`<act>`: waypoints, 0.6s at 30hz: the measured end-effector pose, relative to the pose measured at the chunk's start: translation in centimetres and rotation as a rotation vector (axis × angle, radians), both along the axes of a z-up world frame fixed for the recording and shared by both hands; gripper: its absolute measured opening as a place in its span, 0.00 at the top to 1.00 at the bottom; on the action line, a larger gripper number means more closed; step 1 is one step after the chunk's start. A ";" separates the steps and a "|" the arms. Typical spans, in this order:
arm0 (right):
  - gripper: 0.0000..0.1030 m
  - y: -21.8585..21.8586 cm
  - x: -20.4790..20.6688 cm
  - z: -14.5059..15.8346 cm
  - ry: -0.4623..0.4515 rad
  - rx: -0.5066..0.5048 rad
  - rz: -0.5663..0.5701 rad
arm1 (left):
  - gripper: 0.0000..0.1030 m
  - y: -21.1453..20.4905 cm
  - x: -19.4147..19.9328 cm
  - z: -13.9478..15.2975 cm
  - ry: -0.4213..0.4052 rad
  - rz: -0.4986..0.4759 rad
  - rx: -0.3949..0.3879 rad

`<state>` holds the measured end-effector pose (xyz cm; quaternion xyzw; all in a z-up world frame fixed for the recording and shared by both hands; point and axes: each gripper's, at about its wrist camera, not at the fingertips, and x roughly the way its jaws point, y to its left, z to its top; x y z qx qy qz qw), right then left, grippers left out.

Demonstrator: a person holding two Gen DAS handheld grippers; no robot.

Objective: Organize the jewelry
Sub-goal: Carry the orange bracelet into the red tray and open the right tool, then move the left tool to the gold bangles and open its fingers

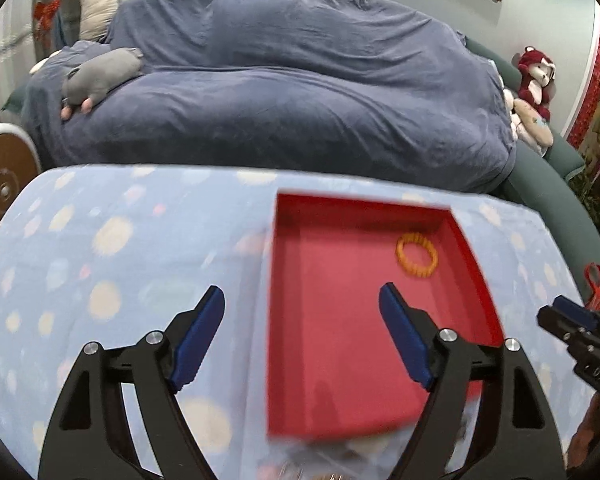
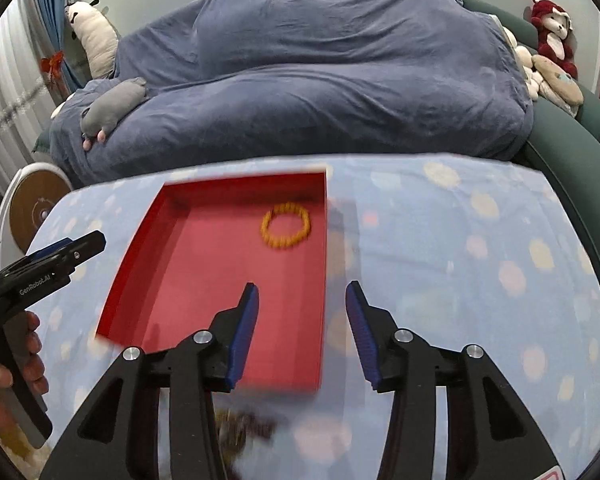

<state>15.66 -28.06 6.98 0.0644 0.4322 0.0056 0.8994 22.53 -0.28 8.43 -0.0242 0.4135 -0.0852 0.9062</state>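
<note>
While both views are smeared with blur, I can make out the red tray (image 1: 340, 340) lying flat on the desk (image 1: 100, 240), which wears a pale blue cloth with soft dots. An orange beaded bracelet (image 1: 417, 255) sits inside the tray, near its far right corner, apart from the walls. My left tongs (image 1: 301, 336) are spread wide and hold nothing — one blue pad hangs over the cloth to the tray's left, the other over the tray floor. My right tongs (image 2: 302, 332) also stand apart and empty, straddling the tray's right wall, one pad above the red floor and one above the cloth. At the near edge of the desk, just before the tray, lies a blurred heap of small pieces (image 2: 240, 428); I cannot tell what they are. Behind the desk a sofa (image 2: 320, 80) under a blue cover carries a grey plush toy (image 2: 114, 106).
</note>
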 end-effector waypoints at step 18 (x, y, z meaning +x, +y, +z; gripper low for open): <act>0.57 2.9 -10.4 -4.5 0.135 0.075 -0.005 | 0.29 1.0 -12.8 -4.8 0.084 -0.078 0.058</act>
